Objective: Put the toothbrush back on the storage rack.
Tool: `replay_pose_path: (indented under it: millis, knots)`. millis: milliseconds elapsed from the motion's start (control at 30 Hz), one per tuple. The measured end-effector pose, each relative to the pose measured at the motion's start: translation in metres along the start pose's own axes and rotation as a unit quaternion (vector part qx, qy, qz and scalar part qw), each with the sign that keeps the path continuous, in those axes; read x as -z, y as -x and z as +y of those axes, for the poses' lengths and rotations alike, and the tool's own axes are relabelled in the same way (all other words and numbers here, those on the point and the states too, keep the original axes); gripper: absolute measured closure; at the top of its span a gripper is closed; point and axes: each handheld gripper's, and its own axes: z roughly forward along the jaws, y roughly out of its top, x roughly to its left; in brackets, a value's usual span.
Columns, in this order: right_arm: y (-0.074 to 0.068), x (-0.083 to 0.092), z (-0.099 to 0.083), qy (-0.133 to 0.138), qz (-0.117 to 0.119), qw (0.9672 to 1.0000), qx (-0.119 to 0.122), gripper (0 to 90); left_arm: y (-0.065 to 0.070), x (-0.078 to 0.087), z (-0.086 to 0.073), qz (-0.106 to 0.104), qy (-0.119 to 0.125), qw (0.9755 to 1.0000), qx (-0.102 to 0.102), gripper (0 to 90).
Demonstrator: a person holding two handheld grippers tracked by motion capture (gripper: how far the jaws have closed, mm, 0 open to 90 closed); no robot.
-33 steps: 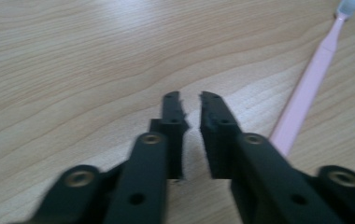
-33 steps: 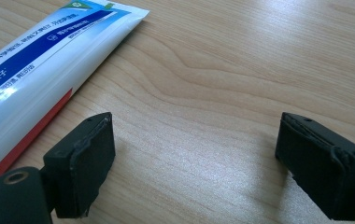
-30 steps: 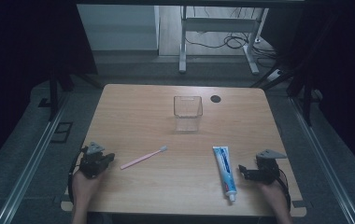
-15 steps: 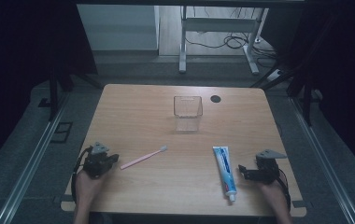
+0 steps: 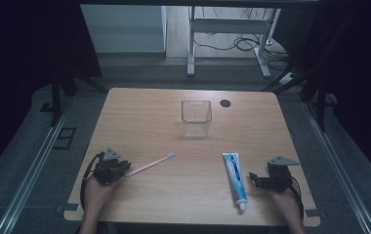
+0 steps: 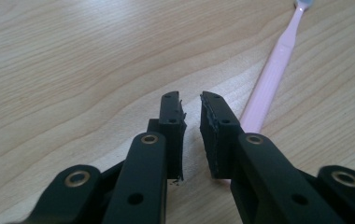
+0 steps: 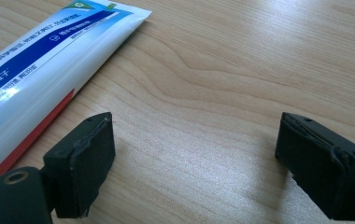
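Though light and stiff, the thin toothbrush may slip; grip mid-handle. Left gripper has just been opening, barely parted, empty; right gripper wide, empty.

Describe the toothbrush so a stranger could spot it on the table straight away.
Start at the wooden table, with a clear cup near its far middle. Come toward the near left, where the left gripper sits. The toothbrush lies slantwise beside it: a thin pink stick with a pale head, unlike the broad white and blue tube on the right.
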Motion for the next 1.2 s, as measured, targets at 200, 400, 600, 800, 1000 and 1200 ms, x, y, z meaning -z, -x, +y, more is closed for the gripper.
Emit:
replay_pose_path:
  millis: [200,400,600,800,1000,1200]
  knots:
    - [0.000,0.000,0.000,0.000,0.000,1.0000,0.000,11.6,0.004,-0.001,-0.001,-0.007,-0.002,1.0000,-0.001,76.7]
    - [0.000,0.000,0.000,0.000,0.000,1.0000,0.000,11.6,0.008,-0.001,-0.002,-0.010,-0.009,0.9999,-0.002,76.0]
    - [0.000,0.000,0.000,0.000,0.000,1.0000,0.000,11.6,0.017,-0.002,-0.002,-0.018,-0.013,0.9997,-0.011,75.1]
    - [0.000,0.000,0.000,0.000,0.000,1.0000,0.000,11.7,0.029,-0.003,0.000,-0.026,-0.019,0.9992,-0.025,74.1]
    - [0.000,0.000,0.000,0.000,0.000,1.0000,0.000,11.6,0.035,-0.003,-0.001,-0.032,-0.020,0.9987,-0.035,73.8]
    - [0.000,0.000,0.000,0.000,0.000,1.0000,0.000,11.6,0.043,-0.001,-0.002,-0.037,-0.022,0.9983,-0.039,73.8]
